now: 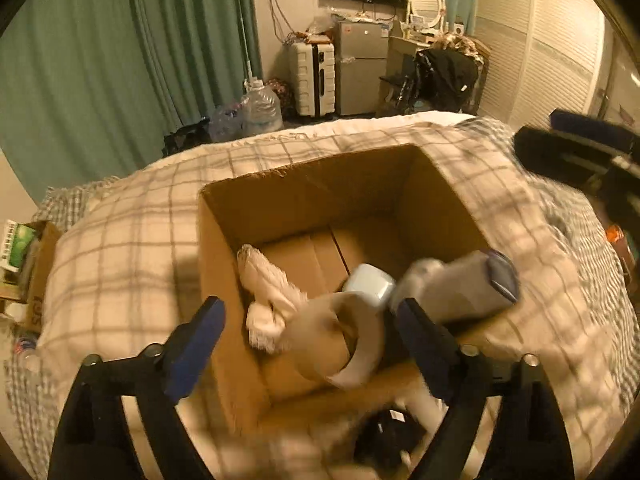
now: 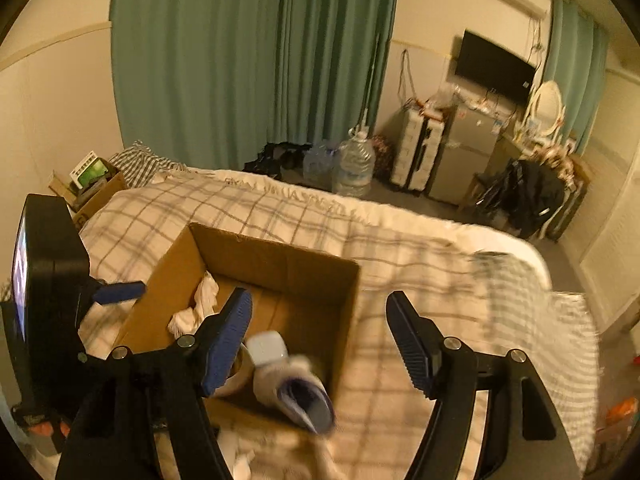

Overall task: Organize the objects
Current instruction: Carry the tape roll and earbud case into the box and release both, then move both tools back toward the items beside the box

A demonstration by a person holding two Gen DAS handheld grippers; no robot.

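Filling the box point(image 1: 224, 280) on the bed point(image 1: 120, 240). Both hand-held grippers, left point(image 1: 308, 344) and right point(image 2: 320, 344), spread and empty. Tube point(image 2: 296, 392) leans on the box's near rim; next, nudge it in.

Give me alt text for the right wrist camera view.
An open cardboard box sits on a plaid blanket covering a bed, holding a white cloth and a blurred grey bottle. The right gripper hangs over it, jaws open and empty.
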